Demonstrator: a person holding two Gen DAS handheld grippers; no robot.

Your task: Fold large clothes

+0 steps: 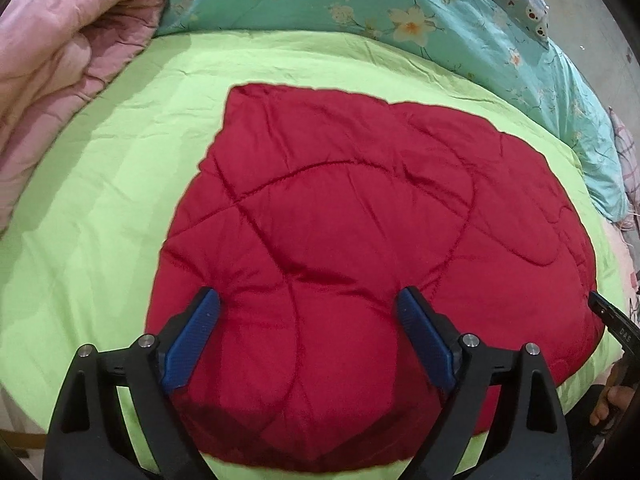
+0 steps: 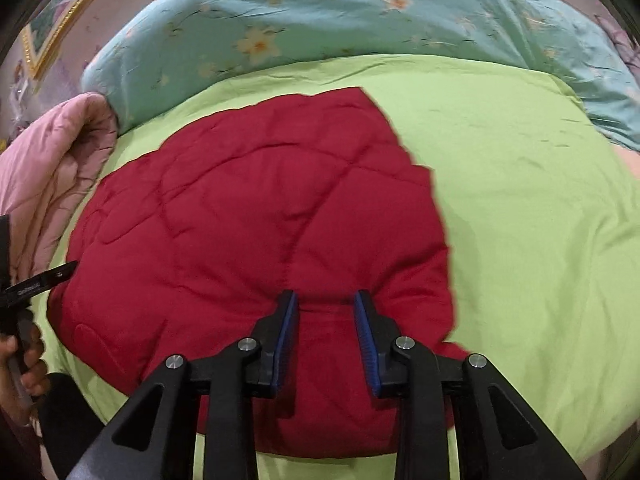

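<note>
Red quilted garment (image 1: 360,248) flat on green bed sheet (image 1: 100,200), near edge under both hand-held grippers: left (image 1: 308,300) wide open, right (image 2: 326,300) half open, both empty.

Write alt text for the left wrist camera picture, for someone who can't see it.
A red quilted garment lies spread on a lime green sheet, with the open left gripper above its near edge. A pink quilt and a teal floral quilt lie behind.

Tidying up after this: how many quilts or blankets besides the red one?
3: pink quilt bunched far left, floral teal quilt along the back, green one beneath the red; more may be hidden.
</note>
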